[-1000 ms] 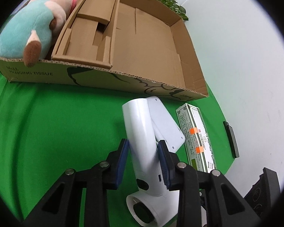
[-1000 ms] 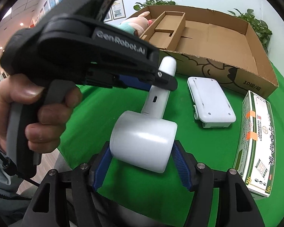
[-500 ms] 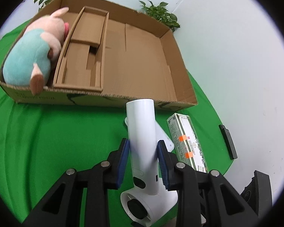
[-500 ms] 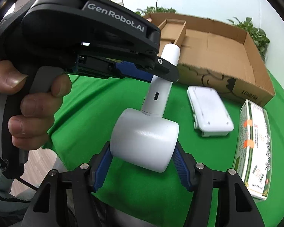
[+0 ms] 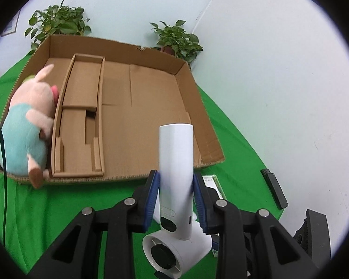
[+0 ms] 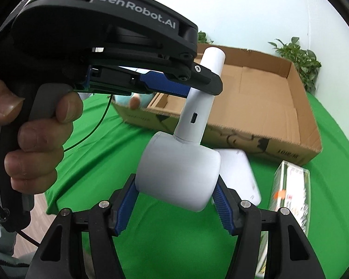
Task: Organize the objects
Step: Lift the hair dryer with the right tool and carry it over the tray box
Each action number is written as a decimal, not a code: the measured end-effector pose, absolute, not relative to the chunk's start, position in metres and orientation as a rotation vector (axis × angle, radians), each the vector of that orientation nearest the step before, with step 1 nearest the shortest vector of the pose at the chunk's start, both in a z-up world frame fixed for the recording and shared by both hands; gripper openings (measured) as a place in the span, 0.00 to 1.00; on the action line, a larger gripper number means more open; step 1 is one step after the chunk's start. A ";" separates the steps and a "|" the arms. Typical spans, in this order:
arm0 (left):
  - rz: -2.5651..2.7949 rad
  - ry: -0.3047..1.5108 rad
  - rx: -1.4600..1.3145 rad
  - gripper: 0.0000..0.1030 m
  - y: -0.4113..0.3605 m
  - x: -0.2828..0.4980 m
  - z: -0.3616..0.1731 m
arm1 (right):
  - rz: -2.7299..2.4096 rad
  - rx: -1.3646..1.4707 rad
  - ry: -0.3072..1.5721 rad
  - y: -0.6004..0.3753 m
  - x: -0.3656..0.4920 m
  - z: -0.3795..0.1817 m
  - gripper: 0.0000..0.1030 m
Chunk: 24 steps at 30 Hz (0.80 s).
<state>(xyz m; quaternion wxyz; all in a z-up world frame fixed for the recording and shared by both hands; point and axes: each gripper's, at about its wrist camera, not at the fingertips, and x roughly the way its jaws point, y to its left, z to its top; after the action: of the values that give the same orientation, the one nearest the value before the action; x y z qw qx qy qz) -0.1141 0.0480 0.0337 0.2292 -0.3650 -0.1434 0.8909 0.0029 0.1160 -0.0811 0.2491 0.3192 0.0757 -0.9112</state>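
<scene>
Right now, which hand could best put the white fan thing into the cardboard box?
Probably left. The left tongs clamp the white fan by its handle, which points toward the cardboard box. The right tongs hold only the round head nearer the person.

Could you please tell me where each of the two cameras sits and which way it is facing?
Left wrist: on the left gripper, facing the cardboard box and plush pig; its fingers clamp the white fan by the handle.
Right wrist: on the right gripper, facing left toward the left gripper and a hand; it grips the fan's head.
Shared: fan, box.
</scene>
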 end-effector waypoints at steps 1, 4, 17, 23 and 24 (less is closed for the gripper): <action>2.455 -0.388 -0.994 0.28 0.048 -0.117 0.036 | -2.488 0.861 0.213 0.116 0.000 -0.077 0.58; 2.471 -0.380 -0.955 0.28 0.048 -0.131 0.045 | -2.500 0.836 0.222 0.116 -0.016 -0.066 0.58; 2.514 -0.377 -0.894 0.28 0.031 -0.198 0.080 | -2.470 0.762 0.249 0.103 -0.107 -0.022 0.58; 2.500 -0.397 -1.033 0.28 0.028 -0.233 0.051 | -2.396 0.881 0.206 0.096 -0.143 -0.037 0.58; 2.498 -0.398 -1.057 0.28 0.028 -0.238 0.045 | -2.376 0.913 0.191 0.096 -0.150 -0.043 0.58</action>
<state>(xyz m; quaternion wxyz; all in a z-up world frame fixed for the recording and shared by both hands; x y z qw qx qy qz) -0.2377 0.0285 0.0447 0.1985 -0.3779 -0.1422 0.8931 -0.1505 0.0955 -0.0431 0.2901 0.3424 0.0717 -0.8908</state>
